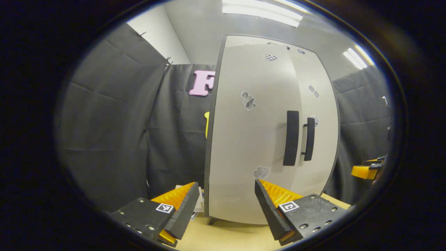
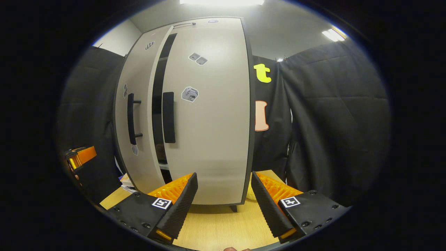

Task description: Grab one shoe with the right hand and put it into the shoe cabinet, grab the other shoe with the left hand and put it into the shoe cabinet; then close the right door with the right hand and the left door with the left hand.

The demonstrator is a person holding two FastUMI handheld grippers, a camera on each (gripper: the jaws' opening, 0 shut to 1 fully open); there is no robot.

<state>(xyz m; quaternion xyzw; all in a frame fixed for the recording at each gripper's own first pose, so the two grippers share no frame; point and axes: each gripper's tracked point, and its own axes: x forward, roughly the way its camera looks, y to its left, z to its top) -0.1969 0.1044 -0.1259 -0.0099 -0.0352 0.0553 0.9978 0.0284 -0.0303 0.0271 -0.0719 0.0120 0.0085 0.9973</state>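
Note:
The white shoe cabinet (image 2: 209, 139) stands on the wooden table, close in front of both grippers. Its right door (image 2: 212, 104) looks shut, its flat black handle (image 2: 168, 117) facing me. The left door (image 2: 139, 104) stands slightly ajar, leaving a dark gap (image 2: 157, 104) between the doors. In the left gripper view the left door (image 1: 251, 139) and both handles (image 1: 291, 137) show. The doors hide whatever is inside, shoes included. My left gripper (image 1: 225, 188) is open and holds nothing. My right gripper (image 2: 223, 177) is also open and holds nothing.
The light wooden table (image 2: 216, 223) runs under the cabinet. A small stack of papers (image 2: 126, 183) lies beside the cabinet's left side. The other gripper shows at the edge of each view: the right one (image 1: 366, 170), the left one (image 2: 80, 157). Black cloth walls surround the booth.

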